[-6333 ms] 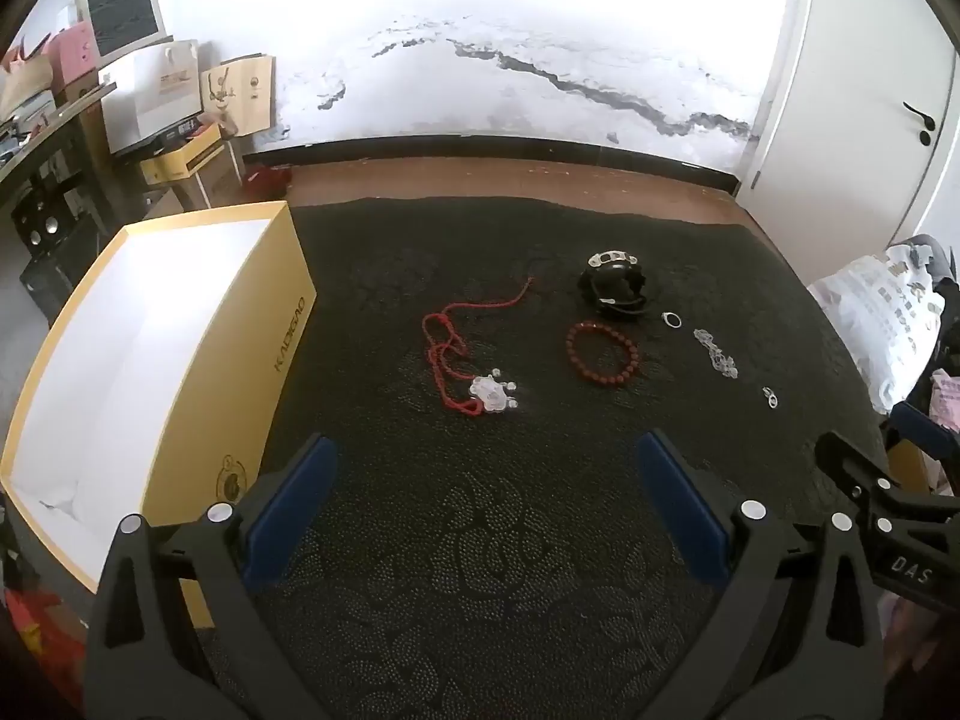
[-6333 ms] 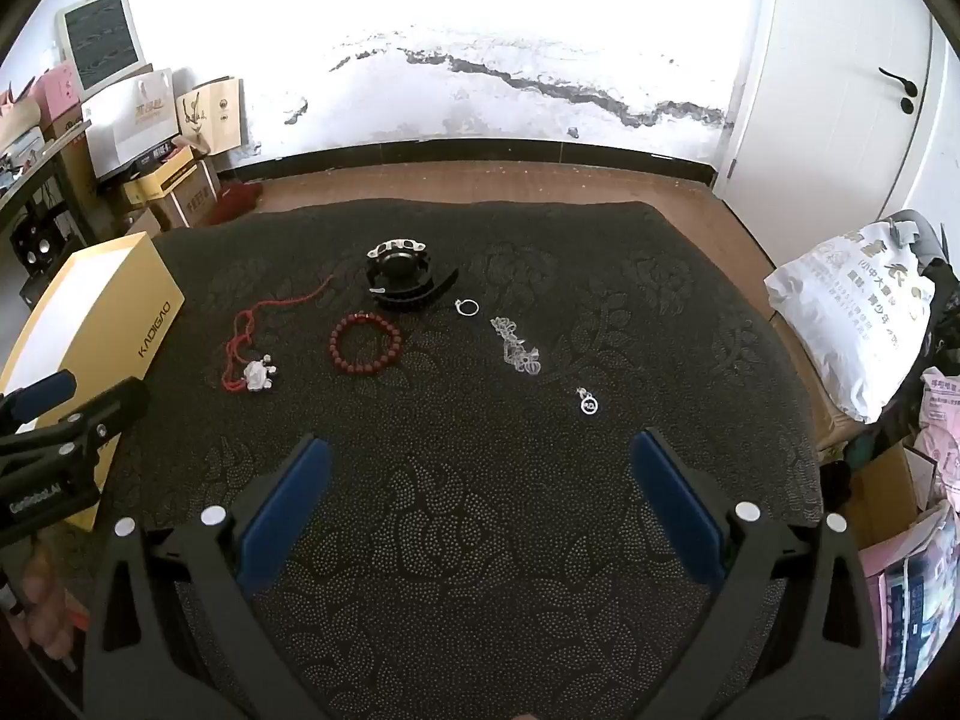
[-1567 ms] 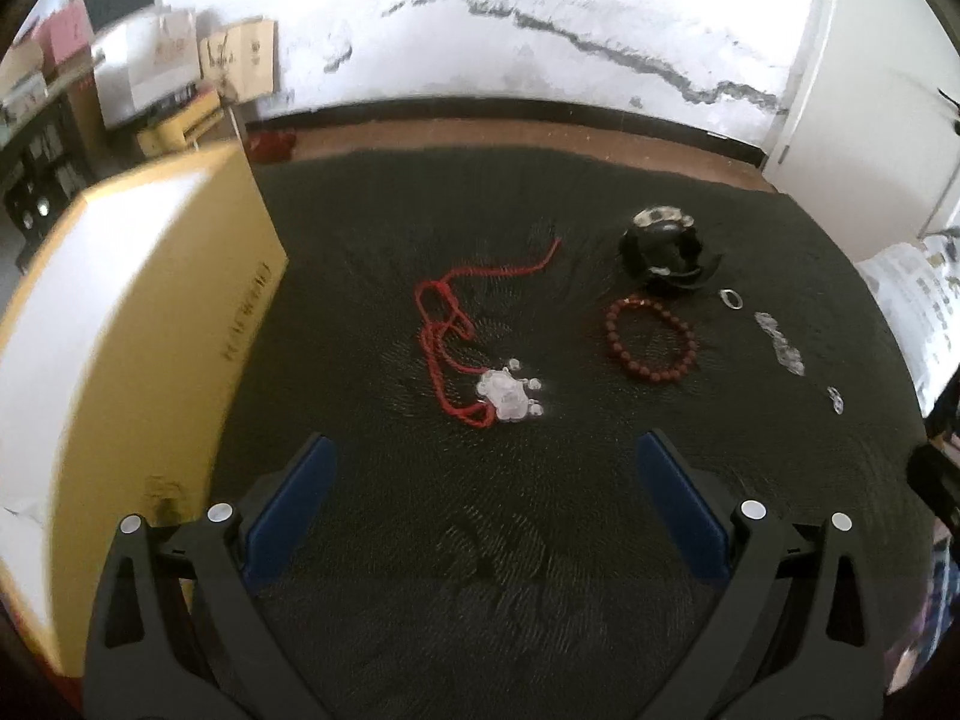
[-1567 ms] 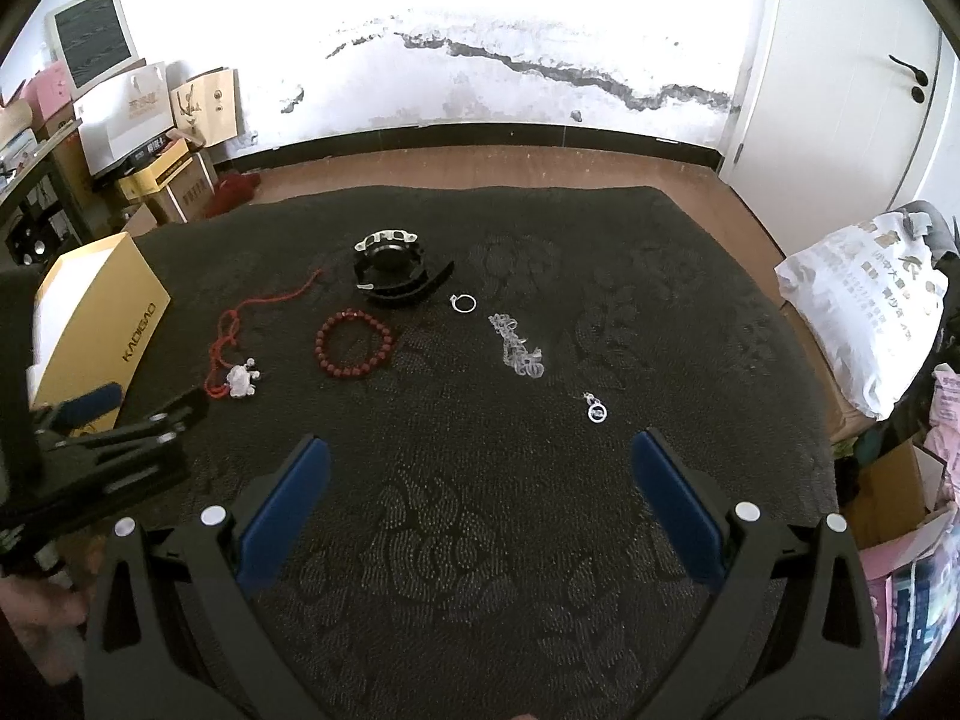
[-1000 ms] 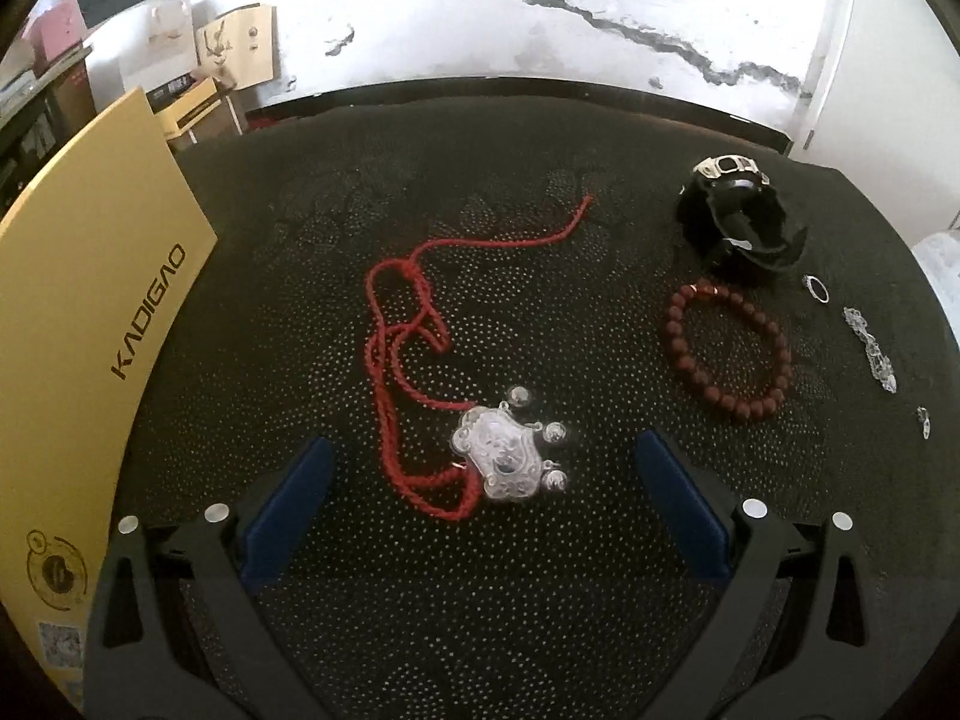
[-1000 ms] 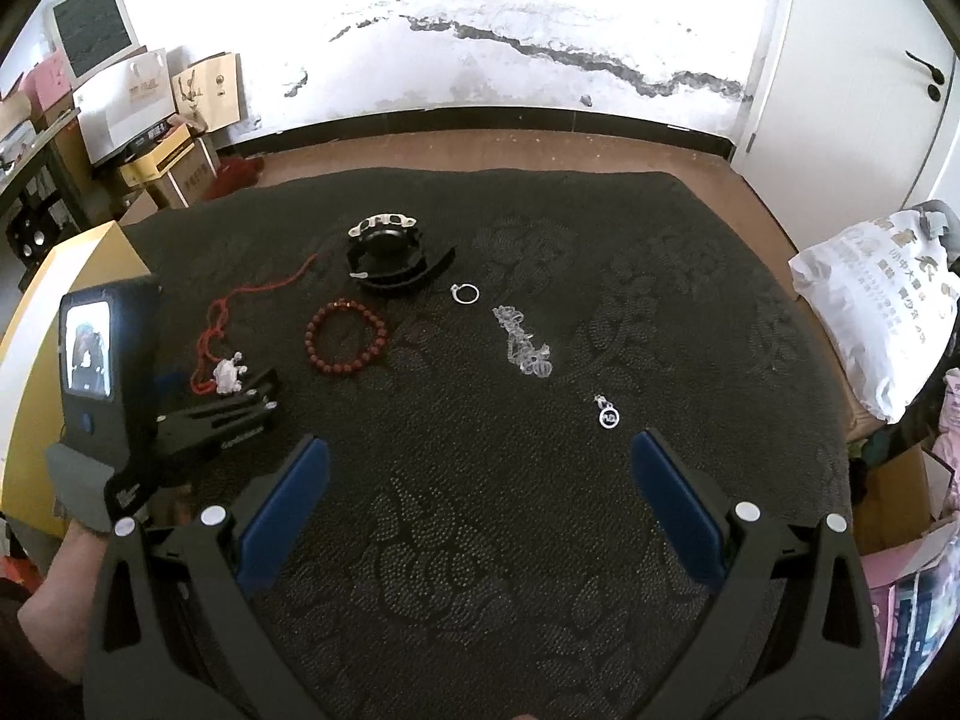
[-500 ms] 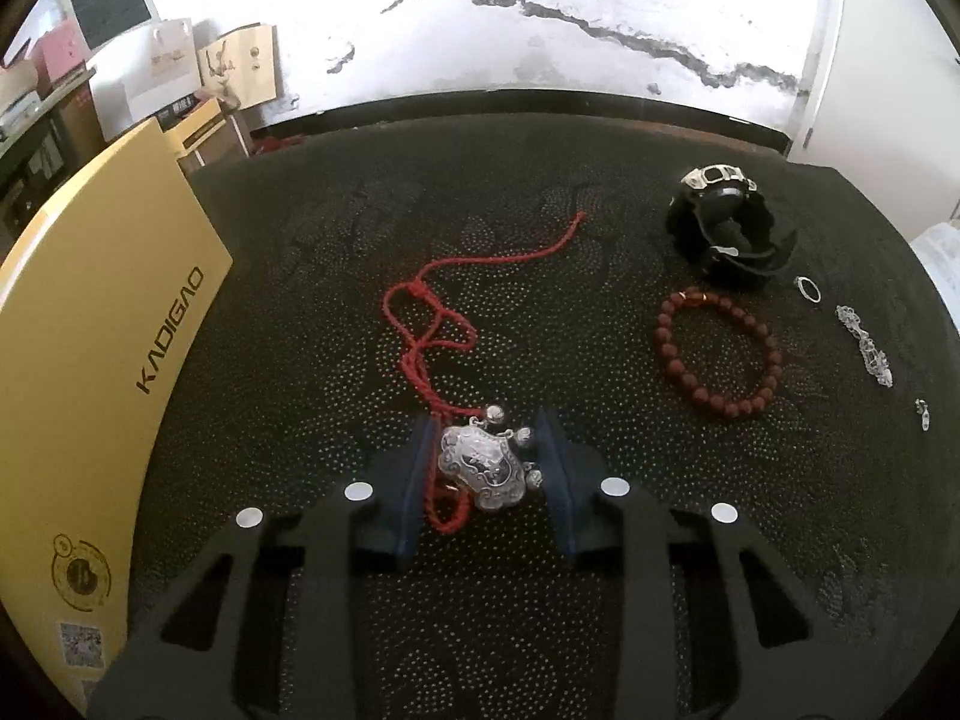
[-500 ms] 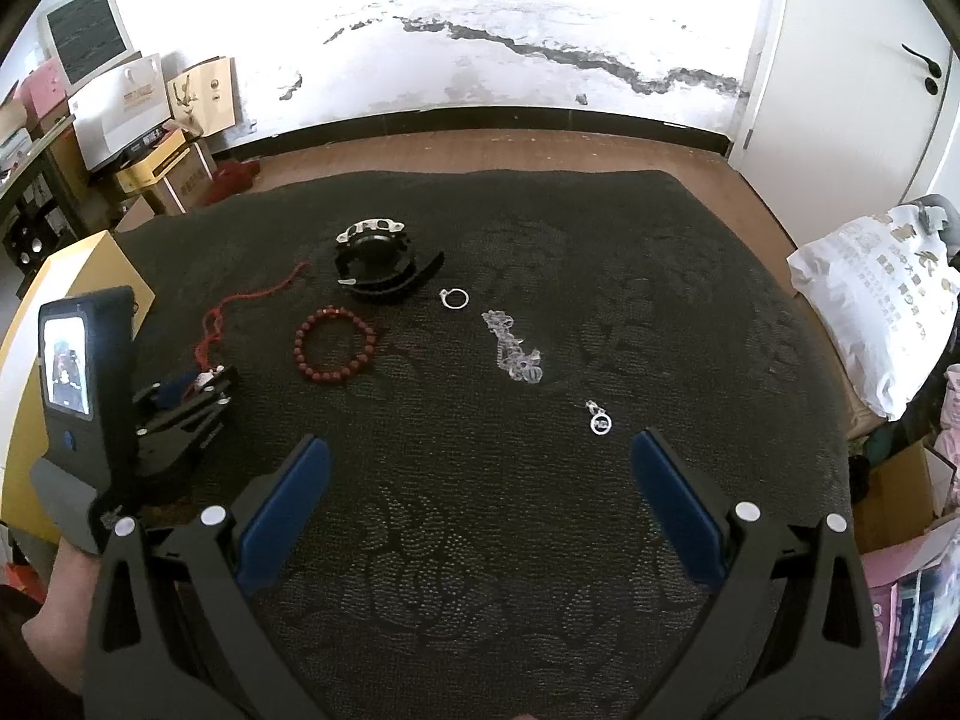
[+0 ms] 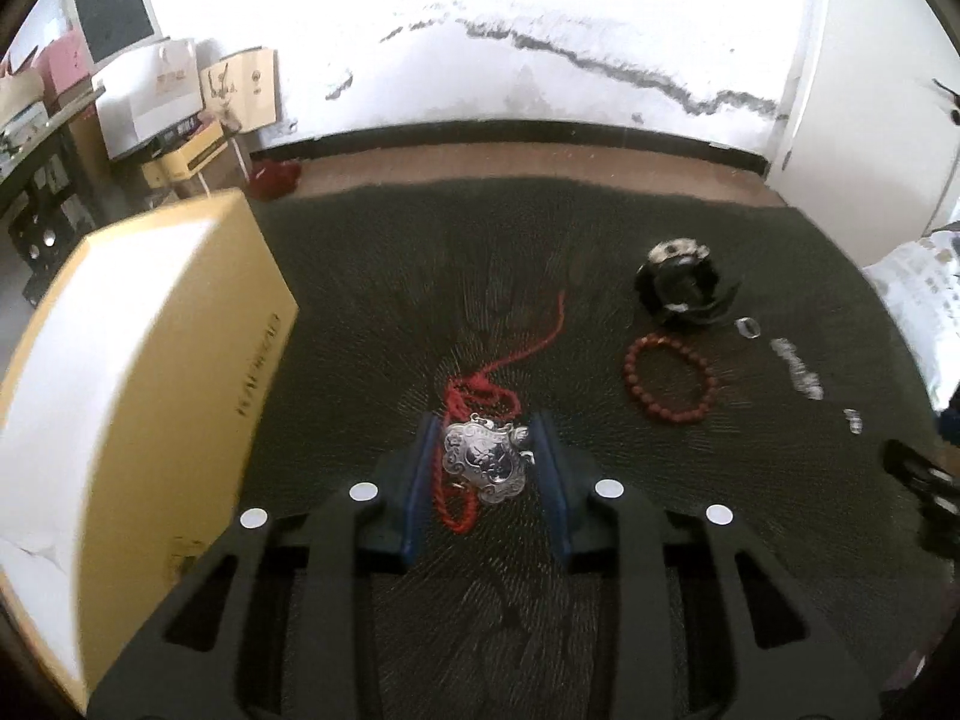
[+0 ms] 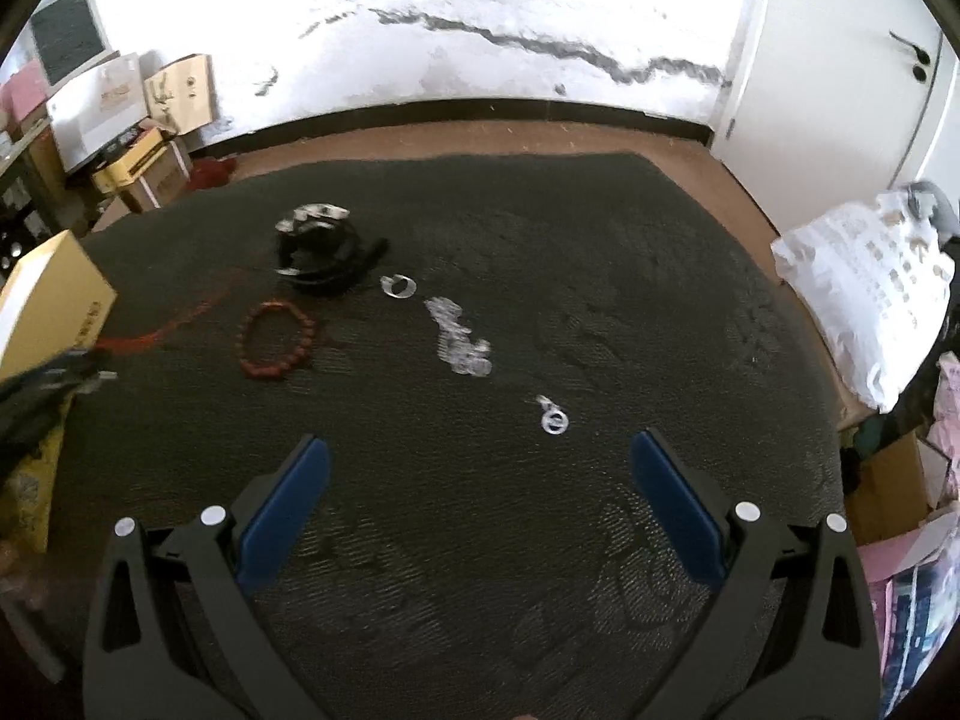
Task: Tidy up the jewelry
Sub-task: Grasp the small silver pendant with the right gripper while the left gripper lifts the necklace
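While the silver pendant is pinched, the scene is called line by line.

Left hand-held gripper (image 9: 485, 461): the jaws are seen drawn in close on either side of the silver pendant (image 9: 485, 463), clamped on it or all but; the last contact is blurred.

Red cord (image 9: 489, 381): it is looped behind the pendant and trailed away from the gripper, up and to the right across the carpet (image 9: 384, 300). Its long axis is run roughly along the gripper's own line of sight.

Yellow box (image 9: 138, 360): it is set just left of the left gripper, its white inside turned upward. The key relation is judged to be this one: the pendant is carried by the nearer, left hand, and the box lies directly to that side.

Risk: the loose cord is likely to be dragged or snagged if the pendant is swung over quickly.

Right hand-held gripper (image 10: 480, 495): the jaws are held wide apart, nothing between them, above bare carpet.

Remaining pieces: a red bead bracelet (image 10: 277, 339), a black watch (image 10: 318, 252), a silver ring (image 10: 398, 286), a silver chain (image 10: 459, 345) and a small silver charm (image 10: 553, 418) are laid out in a rough line ahead of the right gripper.

Surface: a dark patterned carpet on a brown floor is seen.

Room: a cracked white wall, a white door (image 10: 840, 60) at right, and cartons stacked at left are noted.
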{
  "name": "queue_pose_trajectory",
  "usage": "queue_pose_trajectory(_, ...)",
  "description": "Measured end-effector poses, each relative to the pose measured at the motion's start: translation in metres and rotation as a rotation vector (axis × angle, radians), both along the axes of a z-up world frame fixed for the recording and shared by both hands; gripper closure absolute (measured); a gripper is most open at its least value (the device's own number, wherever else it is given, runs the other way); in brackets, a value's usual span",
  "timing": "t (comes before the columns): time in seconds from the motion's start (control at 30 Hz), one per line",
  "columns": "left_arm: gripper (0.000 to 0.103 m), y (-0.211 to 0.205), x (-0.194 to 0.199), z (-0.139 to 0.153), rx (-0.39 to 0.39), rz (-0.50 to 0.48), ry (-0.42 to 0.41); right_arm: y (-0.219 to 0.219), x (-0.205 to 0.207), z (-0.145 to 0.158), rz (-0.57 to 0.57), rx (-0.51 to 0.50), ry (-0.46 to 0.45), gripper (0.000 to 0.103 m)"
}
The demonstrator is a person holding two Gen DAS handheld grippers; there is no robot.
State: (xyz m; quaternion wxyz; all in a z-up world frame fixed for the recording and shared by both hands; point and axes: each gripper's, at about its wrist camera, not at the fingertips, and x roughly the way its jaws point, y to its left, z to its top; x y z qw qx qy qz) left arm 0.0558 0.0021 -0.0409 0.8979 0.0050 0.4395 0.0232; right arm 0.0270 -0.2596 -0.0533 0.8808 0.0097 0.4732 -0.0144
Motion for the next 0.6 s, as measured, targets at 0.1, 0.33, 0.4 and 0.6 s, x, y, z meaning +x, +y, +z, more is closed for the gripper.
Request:
queue_pose_trajectory(0.1, 0.071, 0.007, -0.012, 0.017, -0.013, -0.021, -0.015, -0.017, 0.008, -0.021, -0.043, 0.035, 0.062, 0.006)
queue_pose_trajectory(0.33, 0.071, 0.017, -0.015, 0.026, -0.057, -0.053, -0.016, -0.031, 0.015, -0.047, -0.082, -0.004, 0.113, 0.006)
queue_pose_trajectory(0.4, 0.071, 0.018, -0.015, 0.025, -0.065, -0.061, -0.009, -0.035, 0.019, -0.055, -0.084, 0.000, 0.120, 0.006)
queue_pose_trajectory(0.6, 0.071, 0.019, -0.011, 0.021, -0.086, -0.081, 0.013, -0.046, 0.033, -0.069, -0.030, 0.017, 0.090, 0.010)
